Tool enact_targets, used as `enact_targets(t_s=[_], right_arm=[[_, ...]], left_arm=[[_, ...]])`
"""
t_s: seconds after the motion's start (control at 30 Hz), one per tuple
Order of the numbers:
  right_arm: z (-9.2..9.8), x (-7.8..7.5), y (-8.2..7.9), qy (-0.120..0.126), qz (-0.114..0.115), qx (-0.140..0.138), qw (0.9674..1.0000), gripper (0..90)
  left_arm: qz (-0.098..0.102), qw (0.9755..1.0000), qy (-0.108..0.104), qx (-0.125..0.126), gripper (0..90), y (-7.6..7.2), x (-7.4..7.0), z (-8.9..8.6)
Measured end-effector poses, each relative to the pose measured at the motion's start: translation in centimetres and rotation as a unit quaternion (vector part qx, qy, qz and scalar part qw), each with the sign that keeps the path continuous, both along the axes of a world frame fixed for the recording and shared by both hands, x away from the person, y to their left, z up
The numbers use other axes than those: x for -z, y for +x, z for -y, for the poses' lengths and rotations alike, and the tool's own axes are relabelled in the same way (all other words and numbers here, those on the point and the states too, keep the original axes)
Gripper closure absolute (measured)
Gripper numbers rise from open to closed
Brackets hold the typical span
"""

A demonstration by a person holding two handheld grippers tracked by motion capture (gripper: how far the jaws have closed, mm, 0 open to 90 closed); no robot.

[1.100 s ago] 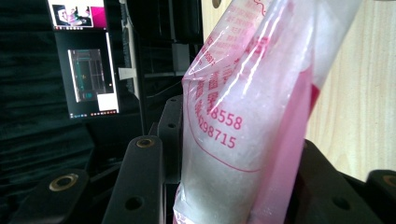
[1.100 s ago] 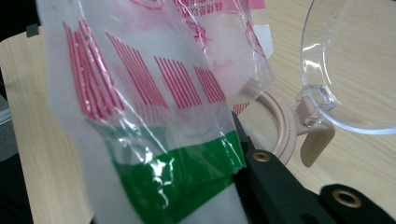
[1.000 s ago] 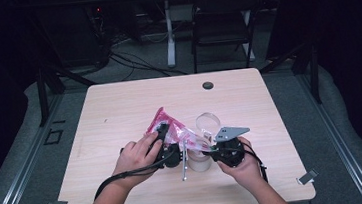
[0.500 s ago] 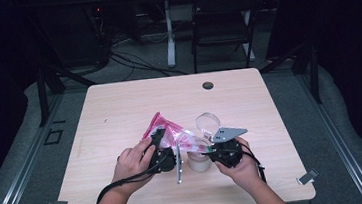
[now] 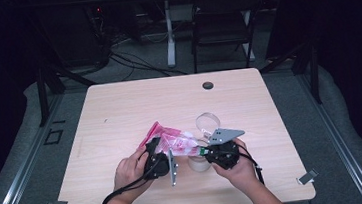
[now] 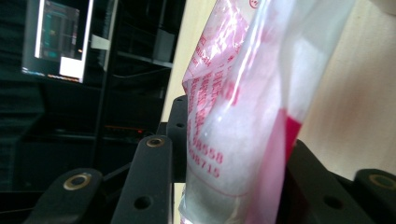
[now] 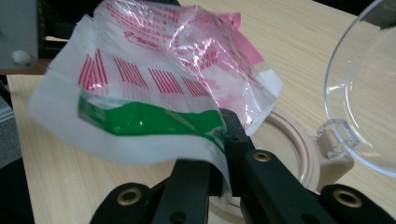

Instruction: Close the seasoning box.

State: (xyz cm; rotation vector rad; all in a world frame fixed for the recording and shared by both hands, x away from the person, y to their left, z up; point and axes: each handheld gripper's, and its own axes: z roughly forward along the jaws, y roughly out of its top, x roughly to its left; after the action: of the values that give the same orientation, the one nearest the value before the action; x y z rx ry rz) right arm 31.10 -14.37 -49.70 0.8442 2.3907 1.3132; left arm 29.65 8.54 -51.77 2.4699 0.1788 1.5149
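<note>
Left gripper (image 5: 160, 156): its jaws had just been closing around the fat lower end of the plastic bag (image 5: 173, 142); the bag sat between them, pads pressing both sides.
Right gripper (image 5: 208, 152): pinched tight on the bag's green-striped top edge.
Bag: held off the table (image 5: 120, 113), stretched between both grippers, just above the open jar (image 5: 200, 163) with its clear lid (image 5: 207, 122).
Risk: the thin film could tear or slip, spilling the white powder beside the jar.
Change: the left hand sat lower than a second before; the bag hung nearer the jar.
</note>
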Motion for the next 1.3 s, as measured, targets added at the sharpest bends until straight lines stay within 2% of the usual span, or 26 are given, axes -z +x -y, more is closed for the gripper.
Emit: enact_targets(t_s=[0.13,0.23,0.27,0.33,0.47,0.5,0.57,0.63,0.77,0.8,0.83,0.9,1.0,1.03,1.1,1.13,1.23,1.27,1.3], right_arm=[[-0.1,0.0,0.0,0.002,0.002,0.001,1.0,90.0],[-0.1,0.0,0.0,0.002,0.001,0.0,1.0,90.0],[-0.1,0.0,0.0,0.002,0.001,0.0,1.0,90.0],[-0.2,-0.1,-0.1,0.003,0.001,0.0,1.0,89.9],[-0.2,-0.1,-0.1,0.003,0.001,-0.001,1.0,89.4],[-0.2,-0.2,-0.1,0.004,0.001,-0.002,1.0,88.5],[-0.2,-0.2,-0.1,0.013,-0.001,-0.002,0.9999,86.4],[-0.2,-0.3,-0.1,0.017,-0.001,-0.006,0.9998,84.6],[-0.2,-0.2,-0.1,0.022,0.001,-0.005,0.9997,80.4],[-0.2,-0.2,-0.1,0.025,0.0,-0.005,0.9997,74.5],[-0.2,-0.1,-0.1,0.026,0.001,-0.004,0.9996,70.6],[-0.3,-0.1,0.0,0.035,0.009,0.0,0.9993,64.2],[-0.2,-0.2,0.0,0.044,0.021,0.011,0.9988,52.2],[-0.1,-0.2,0.1,0.046,0.019,0.013,0.9987,50.2],[0.0,-0.2,0.2,0.053,0.015,0.017,0.9984,48.0],[0.1,-0.2,0.2,0.052,0.015,0.017,0.9984,47.5],[0.3,-0.3,0.2,0.054,0.015,0.016,0.9983,46.1],[0.3,-0.3,0.2,0.057,0.015,0.013,0.9982,45.3],[0.3,-0.4,0.1,0.061,0.015,0.012,0.998,44.7]], left_arm=[[-0.017,0.9997,-0.017,-0.005,73.3,0.0,0.4,-0.1],[-0.021,0.9995,-0.025,-0.004,73.7,0.1,0.5,-0.2],[-0.034,0.9987,-0.037,-0.006,73.8,0.1,0.6,-0.3],[-0.043,0.9978,-0.05,-0.007,74.2,0.2,0.8,-0.4],[-0.066,0.9958,-0.063,-0.007,74.5,0.4,1.2,-0.5],[-0.066,0.9958,-0.063,-0.007,74.6,0.4,1.2,-0.5],[-0.085,0.993,-0.081,-0.006,75.0,0.7,1.6,-0.8],[-0.098,0.9912,-0.088,-0.007,75.3,0.9,1.8,-0.8],[-0.114,0.99,-0.084,-0.007,76.0,1.0,2.0,-0.8],[-0.121,0.9881,-0.094,-0.005,76.1,1.1,2.3,-0.7],[-0.121,0.9881,-0.094,-0.005,76.3,1.1,2.3,-0.7],[-0.141,0.9833,-0.115,-0.005,76.5,1.5,2.6,-0.8],[-0.16,0.9784,-0.131,-0.007,76.7,1.8,2.8,-1.1],[-0.164,0.9765,-0.14,-0.007,76.8,1.9,2.9,-1.1],[-0.167,0.9752,-0.145,-0.005,77.1,2.0,2.9,-1.2],[-0.171,0.9737,-0.15,-0.008,77.3,2.0,2.9,-1.3],[-0.173,0.9728,-0.154,-0.008,77.6,2.2,2.9,-1.4],[-0.178,0.9701,-0.165,-0.009,77.6,2.3,2.9,-1.5],[-0.18,0.9693,-0.167,-0.009,77.7,2.4,2.9,-1.6]])
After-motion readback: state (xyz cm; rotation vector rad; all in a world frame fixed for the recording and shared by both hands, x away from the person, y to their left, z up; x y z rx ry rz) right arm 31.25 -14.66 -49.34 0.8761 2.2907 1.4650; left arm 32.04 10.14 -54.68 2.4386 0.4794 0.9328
